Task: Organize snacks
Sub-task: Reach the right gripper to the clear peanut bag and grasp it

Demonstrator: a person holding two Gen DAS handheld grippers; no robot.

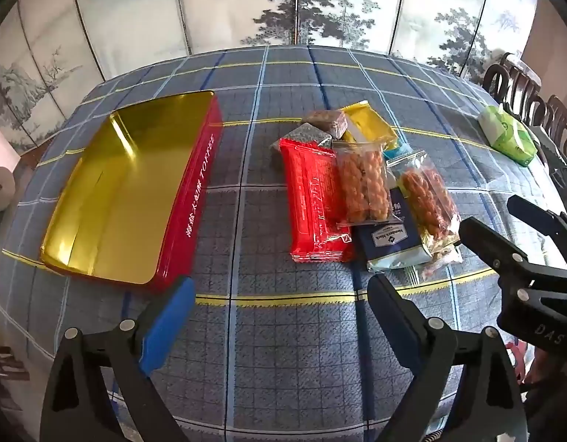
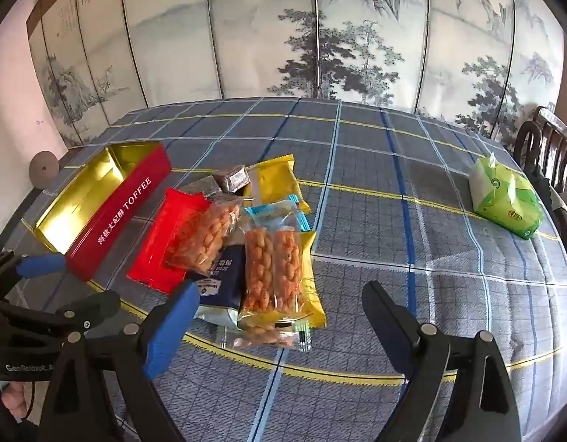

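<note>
- Left claw (image 1: 279, 291): spread fully wide, nothing between fingers, over plaid-covered counter (image 1: 283, 350) near red toffee tin (image 1: 195, 199).
- Right claw (image 2: 279, 305): spread fully wide, nothing gripped, just short of snack pile.
- Tin: lid off, gold interior bare, left of pile.
- Pile: red wafer packet (image 1: 312, 199), two clear bags of fried twists (image 1: 360, 184), navy cracker packet (image 1: 390, 239), yellow packet (image 1: 368, 121), overlapping.
- Green tissue pack (image 2: 504, 195): well apart, far right.

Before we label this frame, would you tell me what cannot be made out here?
- Navy packet: mostly covered by the twist-snack bags in both views.
- Dark wrapped blocks: contents unreadable, partly behind the red packet.
- Toffee tin: far inner wall hidden in the right wrist view.
</note>
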